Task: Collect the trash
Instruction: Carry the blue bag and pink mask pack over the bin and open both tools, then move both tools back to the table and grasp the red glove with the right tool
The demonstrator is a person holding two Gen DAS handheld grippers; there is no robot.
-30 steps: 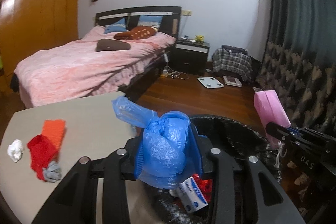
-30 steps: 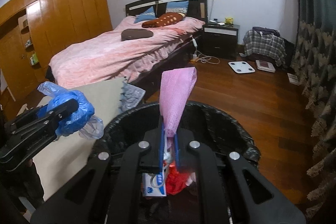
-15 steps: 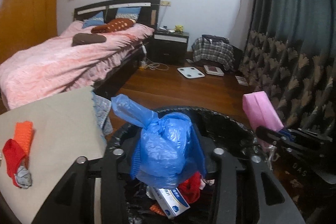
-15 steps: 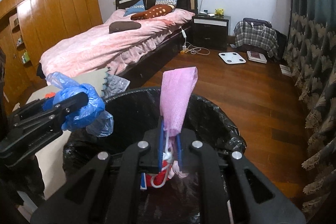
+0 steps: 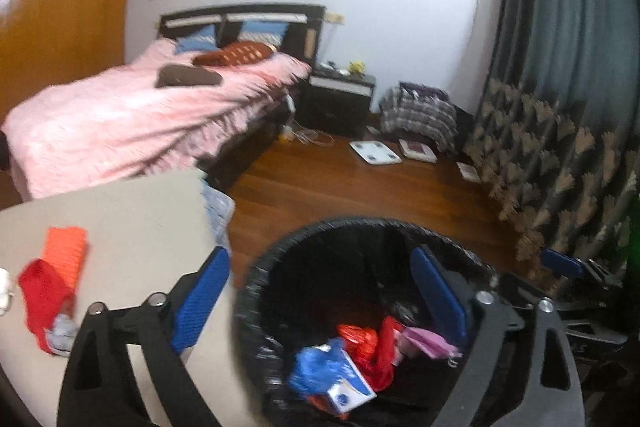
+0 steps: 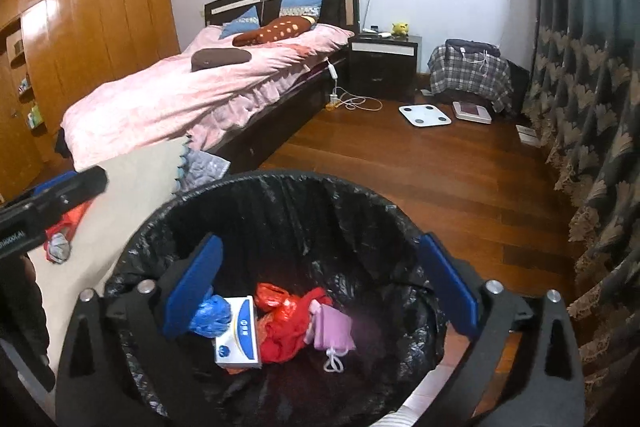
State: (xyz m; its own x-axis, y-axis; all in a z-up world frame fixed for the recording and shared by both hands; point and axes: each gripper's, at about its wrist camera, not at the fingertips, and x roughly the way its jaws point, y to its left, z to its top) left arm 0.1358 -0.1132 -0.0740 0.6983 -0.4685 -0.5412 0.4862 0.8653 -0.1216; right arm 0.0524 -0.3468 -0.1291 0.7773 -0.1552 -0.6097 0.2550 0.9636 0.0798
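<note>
Crinkled black plastic lines the round bin (image 6: 280, 211), its glossy film folded over the rim in loose wrinkles. At the bottom lies a heap of soft and stiff trash: a knotted blue bag (image 6: 210, 315) of thin shiny plastic, a flat white-and-blue box (image 6: 238, 337) with square corners, a crumpled red bag (image 6: 286, 323), and a pale pink pouch (image 6: 332, 327) of matte woven-looking material with a white cord loop trailing from it. The right tool (image 6: 320, 291) hangs over the bin mouth, its jaws having just swung wide apart, ribbed blue pads facing each other with nothing between them (the pink pouch lies loose below). The left tool (image 5: 320, 303) has likewise just been opening and stands spread wide and empty, one pad over the beige counter (image 5: 132, 215) and the other over the bin; this view is somewhat blurred. On the smooth counter, well apart from the bin, lie an orange ribbed piece (image 5: 66, 251), a limp red scrap (image 5: 42, 297) partly overlapping it, a small grey wad (image 5: 62, 331) touching the red scrap, and a white crumpled bit (image 5: 3, 293) at the picture's edge. Beyond stand a bed (image 6: 192, 91) under a fuzzy pink cover and a polished wooden floor (image 6: 400, 163).
</note>
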